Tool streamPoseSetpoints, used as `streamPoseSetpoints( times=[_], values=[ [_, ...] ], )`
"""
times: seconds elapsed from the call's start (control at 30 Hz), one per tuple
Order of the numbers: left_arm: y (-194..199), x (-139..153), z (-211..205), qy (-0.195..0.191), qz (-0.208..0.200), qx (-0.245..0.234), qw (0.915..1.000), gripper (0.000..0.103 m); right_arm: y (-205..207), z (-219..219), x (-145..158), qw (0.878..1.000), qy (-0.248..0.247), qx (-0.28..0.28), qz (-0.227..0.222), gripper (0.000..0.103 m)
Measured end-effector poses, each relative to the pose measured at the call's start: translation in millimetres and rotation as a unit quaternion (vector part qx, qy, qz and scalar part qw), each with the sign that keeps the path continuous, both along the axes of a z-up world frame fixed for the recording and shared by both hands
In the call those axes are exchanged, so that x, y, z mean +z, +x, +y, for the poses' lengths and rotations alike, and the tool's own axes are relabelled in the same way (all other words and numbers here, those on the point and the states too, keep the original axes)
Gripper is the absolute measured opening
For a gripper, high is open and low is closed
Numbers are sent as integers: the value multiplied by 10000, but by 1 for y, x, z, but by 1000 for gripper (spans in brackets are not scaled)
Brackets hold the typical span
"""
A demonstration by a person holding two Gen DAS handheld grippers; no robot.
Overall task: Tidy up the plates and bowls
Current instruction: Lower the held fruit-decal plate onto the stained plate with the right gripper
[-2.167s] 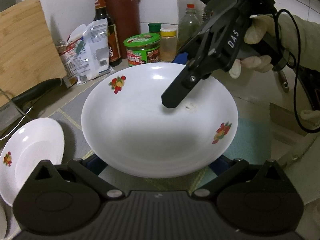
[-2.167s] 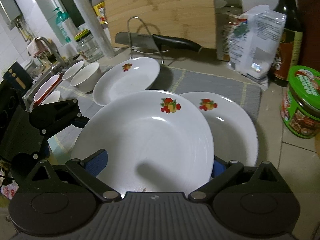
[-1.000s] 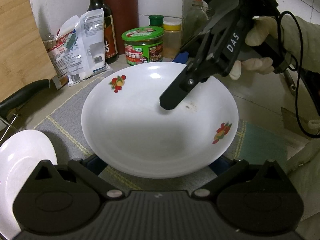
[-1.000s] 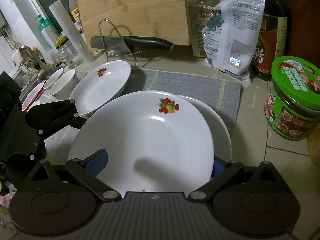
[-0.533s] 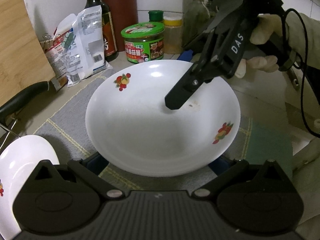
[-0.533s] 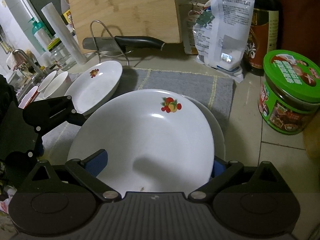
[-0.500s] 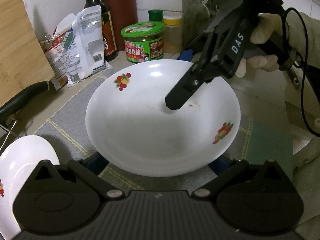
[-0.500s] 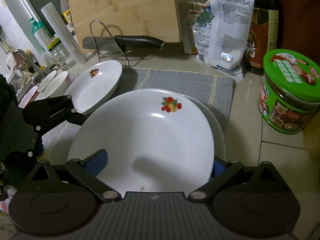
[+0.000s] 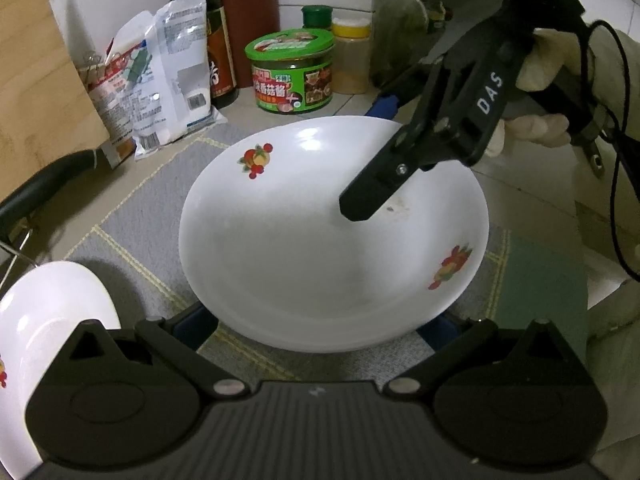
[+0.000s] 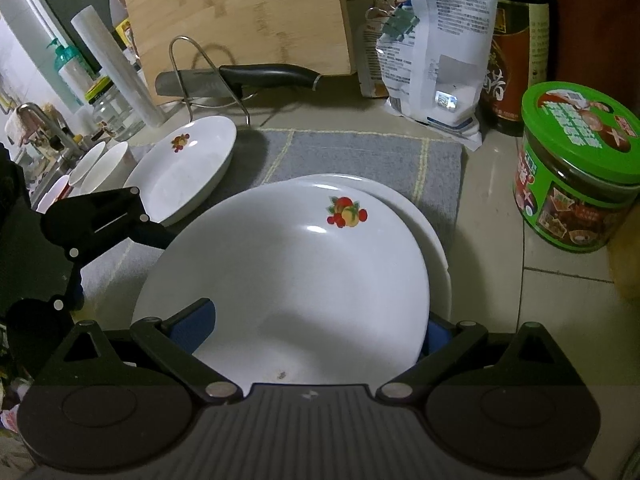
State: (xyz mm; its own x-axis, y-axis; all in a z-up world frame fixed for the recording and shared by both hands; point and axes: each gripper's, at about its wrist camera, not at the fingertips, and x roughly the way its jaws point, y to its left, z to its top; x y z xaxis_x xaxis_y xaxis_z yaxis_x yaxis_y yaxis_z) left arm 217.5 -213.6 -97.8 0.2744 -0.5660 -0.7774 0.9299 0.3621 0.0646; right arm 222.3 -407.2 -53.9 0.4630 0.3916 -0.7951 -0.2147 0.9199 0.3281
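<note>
- the held plate (image 10: 288, 280), white with fruit prints, sits above and slightly left of a second plate (image 10: 434, 240) on the grey mat (image 10: 352, 152); only the lower plate's right rim shows past it, and whether the two touch cannot be told.
- the left tool (image 9: 316, 326) has its blue pads spread wide on either side of the plate's near edge; whether they press the rim or only bracket it cannot be told from these views.
- the right tool (image 10: 316, 330) stands likewise at the opposite edge, pads wide apart around the rim, and its actual clamping cannot be told either.
- the step in hand looks like nesting this plate on the one below; to do it well, shift it a little toward the exposed rim so the two centre, keep it level, and lower both sides together.
- let go only once the weight rests on the lower plate, then draw each tool outward and flat so a pad does not lift or drag the rim.
- a third plate (image 10: 184, 168) lies on the mat's left end, well apart, with small bowls (image 10: 100, 168) beyond it; these likely come later.
- the green-lidded jar (image 10: 576, 168) and the seasoning bag (image 10: 436, 52) stand on the counter (image 10: 500, 280) near the right side, so keep the right tool's retreat short.
</note>
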Motion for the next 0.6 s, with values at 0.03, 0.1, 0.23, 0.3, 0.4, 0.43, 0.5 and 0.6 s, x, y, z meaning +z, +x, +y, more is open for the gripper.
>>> streamPoseSetpoints(
  times=[0.03, 0.1, 0.23, 0.3, 0.4, 0.43, 0.5, 0.6],
  values=[
    [0, 0, -1, 13, -12, 0, 10000, 103, 0, 0, 0, 10000, 2, 0, 6, 103],
    [-1, 0, -1, 29, -31, 3, 10000, 103, -1, 0, 0, 10000, 7, -4, 6, 103],
    [-1, 0, -2, 52, -37, -2, 10000, 103, -3, -2, 1, 10000, 67, -54, 38, 103],
    [-1, 0, -2, 58, -50, -1, 10000, 103, -4, -2, 2, 9999, 76, -75, 38, 103],
    [0, 0, -1, 60, -56, -1, 10000, 103, -7, -2, 3, 9999, 96, -100, 54, 103],
    [0, -1, -1, 58, -55, 0, 10000, 103, -7, -2, 3, 9999, 99, -104, 59, 103],
    [0, -1, -2, 61, -56, 1, 10000, 103, -8, -2, 4, 9999, 102, -115, 74, 103],
    [0, -1, -2, 65, -58, -1, 10000, 103, -9, -2, 5, 9998, 106, -132, 95, 103]
  ],
)
